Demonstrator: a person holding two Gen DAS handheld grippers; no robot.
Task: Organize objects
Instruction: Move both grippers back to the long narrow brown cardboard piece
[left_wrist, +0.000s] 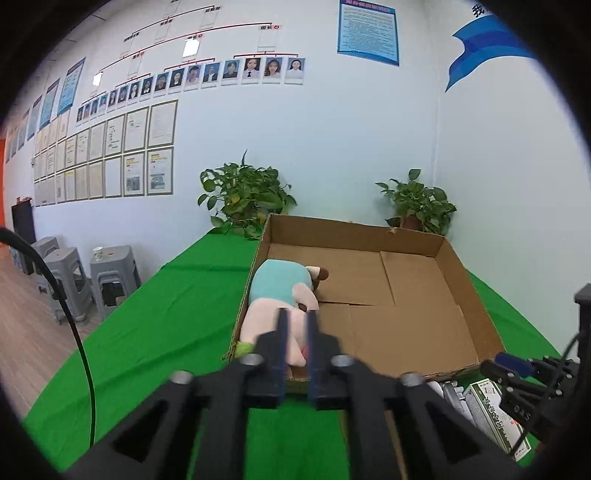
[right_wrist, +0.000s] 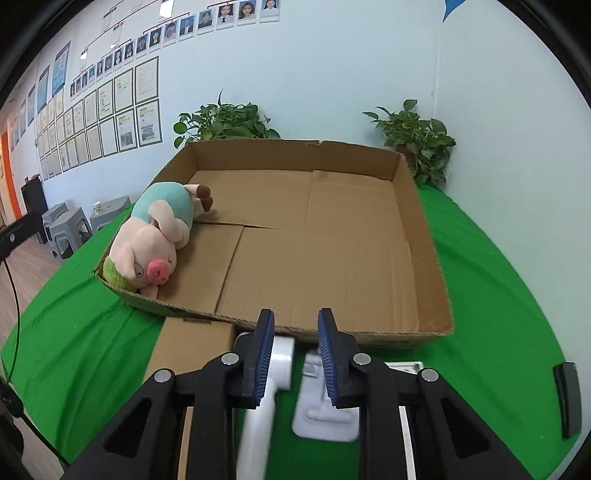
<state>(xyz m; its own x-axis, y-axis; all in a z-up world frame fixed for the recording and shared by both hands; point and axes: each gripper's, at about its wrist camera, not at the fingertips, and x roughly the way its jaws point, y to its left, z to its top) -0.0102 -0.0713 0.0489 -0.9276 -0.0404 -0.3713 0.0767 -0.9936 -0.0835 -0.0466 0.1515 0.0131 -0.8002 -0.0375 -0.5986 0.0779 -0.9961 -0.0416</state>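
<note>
We lower the right gripper (right_wrist: 295, 354), jaws wide, squarely over the white holder (right_wrist: 325, 406); left gripper (left_wrist: 296, 350) jaws narrow, empty.

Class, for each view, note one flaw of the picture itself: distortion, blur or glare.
Left wrist view: fisheye bends the wall's photo rows; dark vignette at corners. Right wrist view: the white handle near the lens is blurred; the box edges bow outward.

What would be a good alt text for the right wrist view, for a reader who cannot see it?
An open gripper with blue pads hangs over white plastic objects on a green cloth, just in front of a wide, shallow cardboard box. A plush pig in a teal shirt lies in the box's near left corner; two potted plants stand behind it against the wall.
</note>
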